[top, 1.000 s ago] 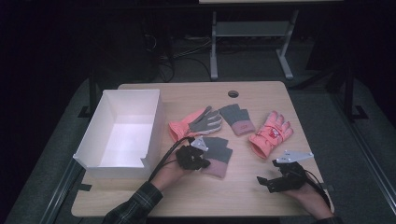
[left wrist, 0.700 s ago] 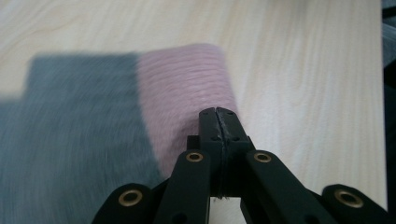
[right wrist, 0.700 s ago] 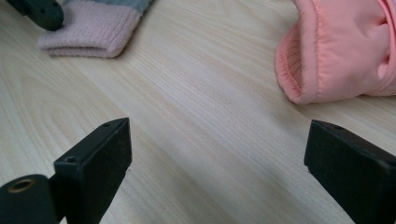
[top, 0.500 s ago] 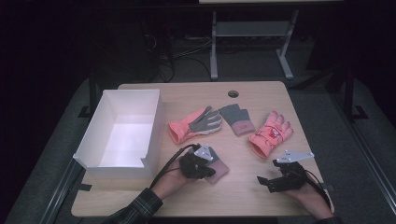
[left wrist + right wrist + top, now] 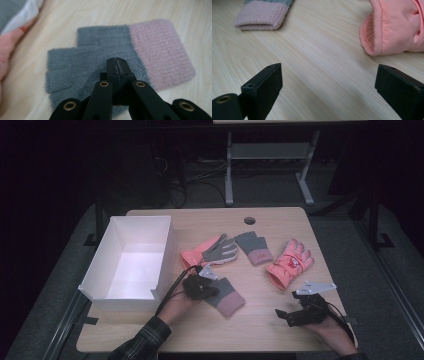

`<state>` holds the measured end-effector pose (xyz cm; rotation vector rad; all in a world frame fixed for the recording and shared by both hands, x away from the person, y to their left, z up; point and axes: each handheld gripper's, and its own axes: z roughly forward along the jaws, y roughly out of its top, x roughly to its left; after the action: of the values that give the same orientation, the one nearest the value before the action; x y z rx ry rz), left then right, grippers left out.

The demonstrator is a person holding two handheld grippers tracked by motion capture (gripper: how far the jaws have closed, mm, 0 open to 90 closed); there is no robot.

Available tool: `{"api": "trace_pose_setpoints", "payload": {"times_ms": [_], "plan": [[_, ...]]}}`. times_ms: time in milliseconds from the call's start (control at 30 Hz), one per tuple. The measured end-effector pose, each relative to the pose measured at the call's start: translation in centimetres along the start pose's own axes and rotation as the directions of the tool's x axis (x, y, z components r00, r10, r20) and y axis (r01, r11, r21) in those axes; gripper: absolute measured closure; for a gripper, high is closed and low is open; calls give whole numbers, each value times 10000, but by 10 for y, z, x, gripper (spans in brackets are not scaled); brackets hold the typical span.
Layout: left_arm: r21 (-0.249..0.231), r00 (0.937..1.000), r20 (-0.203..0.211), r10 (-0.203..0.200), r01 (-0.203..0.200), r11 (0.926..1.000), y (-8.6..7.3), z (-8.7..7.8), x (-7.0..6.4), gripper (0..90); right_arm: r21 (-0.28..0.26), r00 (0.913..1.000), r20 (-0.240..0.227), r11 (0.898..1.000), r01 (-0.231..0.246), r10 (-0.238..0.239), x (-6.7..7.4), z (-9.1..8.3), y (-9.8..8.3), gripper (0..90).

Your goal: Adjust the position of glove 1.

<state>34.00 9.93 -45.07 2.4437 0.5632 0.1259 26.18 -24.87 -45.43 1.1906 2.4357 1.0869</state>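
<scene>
Grey fingerless glove with pink cuff is laid flat on the table, near-centre, cuff pointing right and near. Left tool is set down on the grey part, jaws pressed together with a pinch of the knit seemingly caught between them; how much fabric is taken cannot be told. In the high view the left tool is seen just right of the white box, close to its right wall, with little room on that side. Bare wood is left near and right of the glove, as far as the right tool, which is rested near the table's near-right edge with jaws wide apart and nothing between them. Farther off, a pink-and-grey glove, a second grey fingerless glove and a pink padded glove are spread in a row, apart from each other. Far edge of the table is open around a round hole.
</scene>
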Motion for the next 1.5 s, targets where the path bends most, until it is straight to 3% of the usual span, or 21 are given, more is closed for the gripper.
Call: {"api": "trace_pose_setpoints", "payload": {"times_ms": [100,200,233,400,433,533,600,833,967,1133,1167,1200,1233,1267,1400,1500], "plan": [[-111,9998,77,-189,190,9998,1,3,-3,897,-11,10000,-3,10000,-6,6,0,-1,0,72],[3,9999,104,-112,111,9999,5,5,-7,897,6,10000,4,10000,22,-22,0,-1,0,72],[-63,9993,228,-302,304,9995,7,8,-11,897,-2,10000,-3,10000,7,-7,0,-1,0,72],[-180,9978,492,-444,453,9988,13,14,-17,897,-64,10000,1,10000,-42,42,1,-2,0,72],[-256,9957,742,-552,573,9980,15,17,-20,897,-51,10000,4,10000,-19,19,1,-2,0,72],[-272,9940,958,-520,549,9981,18,20,-25,897,-55,10000,-21,10000,-9,9,1,-2,0,72],[-473,9911,1153,-658,716,9963,21,25,-35,897,-4,10000,-33,10000,-17,17,0,-2,0,72],[-612,9893,1412,-362,452,9971,28,33,-48,897,5,10000,-56,10000,4,-4,1,-1,0,72],[-693,9896,1401,-342,443,9966,27,32,-46,895,-6,10000,-30,10000,5,-5,0,-2,1,71],[-894,9922,1212,-275,385,9953,25,22,-43,783,-38,10000,-1,10000,-23,23,1,-4,2,71],[-964,9925,1188,-298,414,9945,24,20,-42,687,-47,10000,-2,10000,-23,23,1,-5,3,70],[-978,9932,1144,-235,348,9946,22,17,-40,687,-47,10000,-2,10000,-23,23,1,-5,3,70],[-1042,9934,1100,-322,438,9936,20,14,-39,598,-48,10000,-73,10000,-42,42,2,-6,3,71],[-1016,9951,955,-265,362,9942,18,11,-38,598,-48,10000,-73,10000,-42,42,2,-6,3,71],[-1129,9956,916,-180,283,9932,9,-2,-29,443,-33,9999,-113,10000,-87,87,1,-7,3,75],[-1394,9981,616,-39,125,9902,-1,-14,-26,310,15,9993,-132,9994,-335,336,2,-8,4,99]]}}
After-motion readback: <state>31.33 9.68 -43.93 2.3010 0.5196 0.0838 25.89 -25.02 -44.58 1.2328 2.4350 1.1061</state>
